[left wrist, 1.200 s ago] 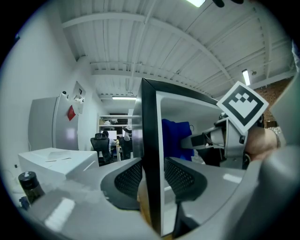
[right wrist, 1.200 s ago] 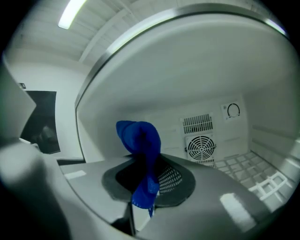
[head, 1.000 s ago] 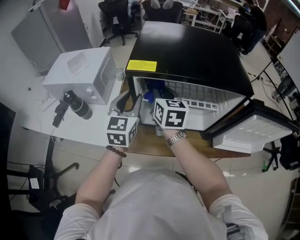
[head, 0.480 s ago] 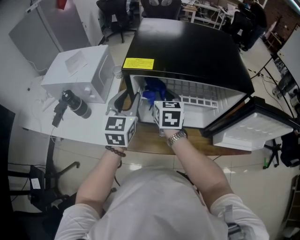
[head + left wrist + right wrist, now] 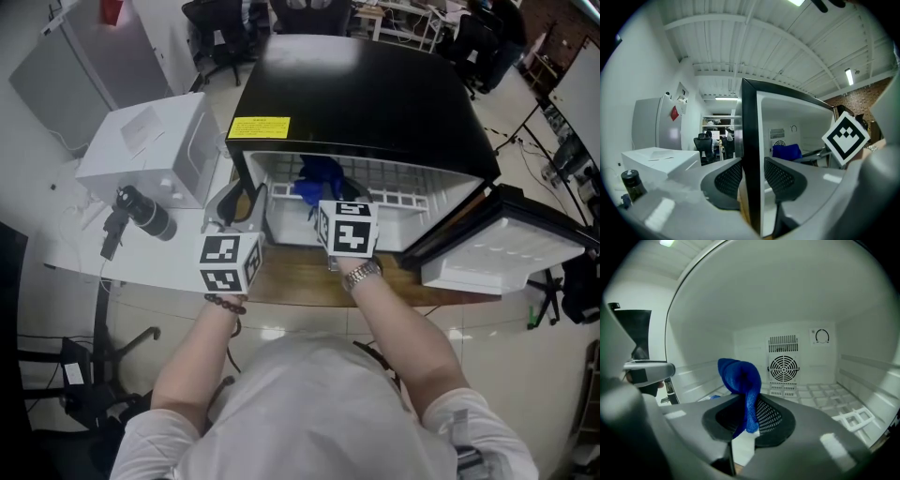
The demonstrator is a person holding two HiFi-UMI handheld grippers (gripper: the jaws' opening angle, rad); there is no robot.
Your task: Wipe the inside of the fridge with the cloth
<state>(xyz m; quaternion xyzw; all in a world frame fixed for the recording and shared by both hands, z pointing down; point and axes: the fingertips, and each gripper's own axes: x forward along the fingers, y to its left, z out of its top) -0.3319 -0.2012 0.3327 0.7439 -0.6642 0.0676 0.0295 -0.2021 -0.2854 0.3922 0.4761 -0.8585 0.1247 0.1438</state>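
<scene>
Fridge: a black-topped fridge [image 5: 375,84] is stood on the wooden worktop [image 5: 291,286], with its door [image 5: 506,258] swung open to the right and the white inside laid bare
Left tongs: the left tongs [image 5: 752,180] are set astride the front edge of the fridge's left wall, one pad against the black outer face and the other at the white inner face; the wall is judged to be clamped, so that the fridge is steadied
Right tongs: the right tongs [image 5: 749,416] are drawn narrow and closed on the cloth, inside the mouth of the fridge near its left side
Cloth: the blue cloth [image 5: 740,378] is pinched by its lower part between the pads, its bunched top is stood up above them, and it is carried in the air; no inner surface is seen to be touched by it
Inside: a white grid shelf [image 5: 815,394] is seen along the floor and a round fan grille [image 5: 783,367] in the back wall, both well beyond the cloth; no stains or wet streaks can be made out
Done: the door is opened, the cloth is taken up and it is brought within the fridge
Left: the wiping itself is judged to be at its start or in an early pass; how much of the walls, shelf and back has been covered cannot be told
Next: the cloth is expected to be pressed against a wall or the shelf and drawn along it, with the grip on the left wall kept
</scene>
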